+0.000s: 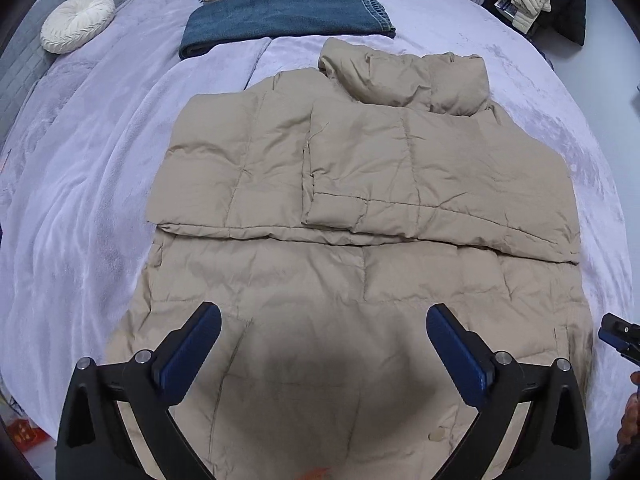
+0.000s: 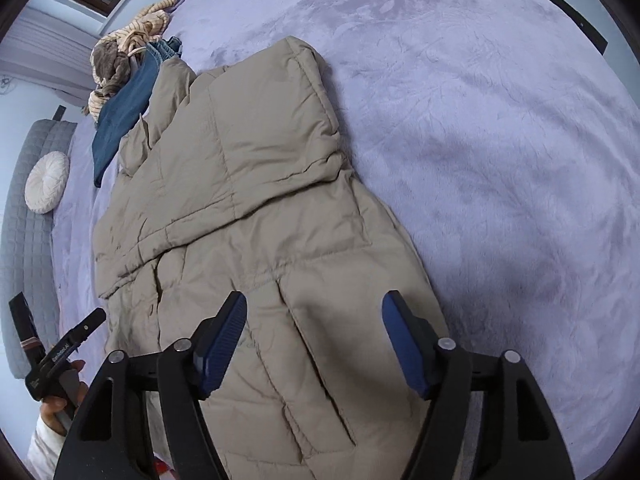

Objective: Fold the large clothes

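Tan puffer coat (image 1: 360, 208) lies flat on the bed (image 1: 100, 184), sleeves folded inward; left gripper (image 1: 324, 344) and right gripper (image 2: 314, 332) fingers apart, holding nothing.

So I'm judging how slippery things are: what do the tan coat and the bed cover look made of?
Tan quilted puffer coat: looks like a smooth matte woven shell over padding, given its stitched puffy panels. Lavender bed cover: apparently plush fleece; its nap shows brush marks.

My left wrist camera is looking down the beige puffer coat (image 1: 360, 184) from its hem; my right one is hovering closer at its side edge, both sharing the coat (image 2: 248, 184).
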Tool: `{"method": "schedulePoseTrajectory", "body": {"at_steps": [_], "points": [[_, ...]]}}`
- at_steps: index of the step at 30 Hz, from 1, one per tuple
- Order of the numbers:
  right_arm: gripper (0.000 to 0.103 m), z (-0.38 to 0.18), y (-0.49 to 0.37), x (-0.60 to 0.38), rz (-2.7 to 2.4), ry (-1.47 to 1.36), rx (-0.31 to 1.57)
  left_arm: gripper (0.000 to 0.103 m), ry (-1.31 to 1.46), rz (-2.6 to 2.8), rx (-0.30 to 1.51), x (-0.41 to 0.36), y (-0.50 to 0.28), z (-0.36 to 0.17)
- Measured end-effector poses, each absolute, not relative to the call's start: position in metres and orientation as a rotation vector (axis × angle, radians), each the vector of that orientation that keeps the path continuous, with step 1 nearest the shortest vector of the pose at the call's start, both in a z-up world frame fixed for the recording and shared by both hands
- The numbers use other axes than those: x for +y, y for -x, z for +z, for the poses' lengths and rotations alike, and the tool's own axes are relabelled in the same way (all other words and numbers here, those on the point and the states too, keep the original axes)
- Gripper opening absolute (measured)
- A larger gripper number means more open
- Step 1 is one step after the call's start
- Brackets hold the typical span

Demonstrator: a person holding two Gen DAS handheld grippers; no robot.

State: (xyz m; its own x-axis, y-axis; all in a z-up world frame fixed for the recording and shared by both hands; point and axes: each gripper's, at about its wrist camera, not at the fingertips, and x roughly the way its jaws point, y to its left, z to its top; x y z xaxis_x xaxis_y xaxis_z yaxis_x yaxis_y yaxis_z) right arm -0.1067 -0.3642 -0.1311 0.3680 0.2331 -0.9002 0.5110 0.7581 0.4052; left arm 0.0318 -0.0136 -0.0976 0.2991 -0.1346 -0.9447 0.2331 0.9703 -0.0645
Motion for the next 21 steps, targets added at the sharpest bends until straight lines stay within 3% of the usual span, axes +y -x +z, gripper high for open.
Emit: {"method": "schedulePoseTrajectory", "body": {"at_steps": [5, 6, 7, 21], "points": [[0.075, -0.126, 0.118, -0.36, -0.164, -0.749, 1.228, 0.103, -0.075, -0.222, 1.261, -0.017, -0.011, -0.087], [0.083, -0.125, 0.12, -0.359, -0.153, -0.75, 1.231, 0.103, -0.073, -0.217, 1.268, -0.018, -0.007, -0.086], [0.084, -0.123, 0.122, -0.358, -0.141, -0.75, 1.228, 0.103, -0.07, -0.214, 1.276, -0.019, -0.002, -0.086], [0.086, -0.119, 0.145, -0.334, -0.04, -0.765, 1.249, 0.103, -0.085, -0.148, 1.331, -0.007, 0.052, -0.084]]}}
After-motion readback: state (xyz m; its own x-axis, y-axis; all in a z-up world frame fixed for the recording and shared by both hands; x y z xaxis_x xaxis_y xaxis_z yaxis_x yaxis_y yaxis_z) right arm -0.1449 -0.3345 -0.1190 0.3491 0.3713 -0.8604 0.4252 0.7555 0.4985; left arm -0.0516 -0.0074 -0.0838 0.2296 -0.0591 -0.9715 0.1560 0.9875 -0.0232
